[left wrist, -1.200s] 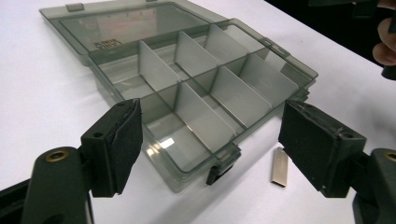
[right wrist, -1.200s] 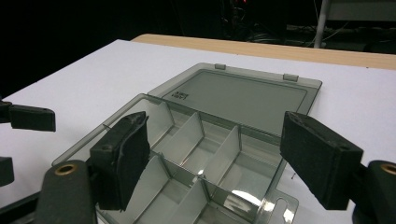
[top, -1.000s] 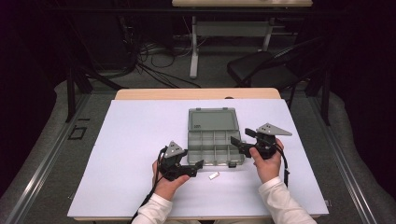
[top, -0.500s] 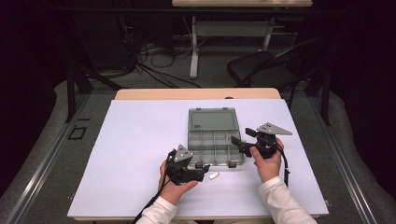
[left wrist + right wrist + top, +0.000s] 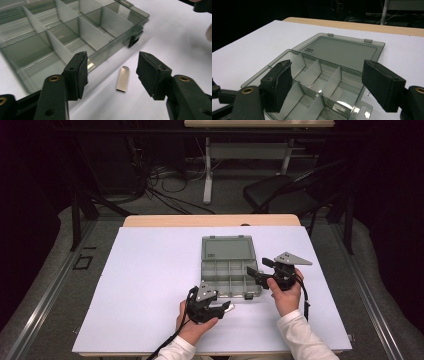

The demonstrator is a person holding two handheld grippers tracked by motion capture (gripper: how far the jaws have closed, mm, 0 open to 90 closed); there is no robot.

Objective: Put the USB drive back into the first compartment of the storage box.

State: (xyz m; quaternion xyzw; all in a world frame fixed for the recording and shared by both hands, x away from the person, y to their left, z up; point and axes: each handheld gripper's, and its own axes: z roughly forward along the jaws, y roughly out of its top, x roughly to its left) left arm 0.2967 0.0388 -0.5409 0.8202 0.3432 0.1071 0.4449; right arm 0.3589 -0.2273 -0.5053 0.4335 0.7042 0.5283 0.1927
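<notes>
An open grey compartment box (image 5: 227, 279) lies mid-table with its lid (image 5: 227, 249) flat behind it; its dividers (image 5: 87, 32) and lid (image 5: 342, 51) show in the gripper views too. A small flat metal piece (image 5: 123, 82) rests on the white sheet just in front of the box (image 5: 228, 306). My left gripper (image 5: 224, 309) (image 5: 112, 67) hovers low over it. Its jaws have just been closing; the piece lies between them, untouched. My right gripper (image 5: 254, 273) (image 5: 328, 72) is open at the box's right edge, with empty compartments beyond its pads.
The white sheet (image 5: 150, 270) covers the table, with a wooden edge (image 5: 210, 220) at the back. A black chair (image 5: 285, 195), a desk frame (image 5: 207, 175) and floor cables (image 5: 160, 180) lie beyond the table.
My left gripper has moved right along the table's front to the small metal piece, and its jaws have narrowed. The right gripper and the box have stayed still.
</notes>
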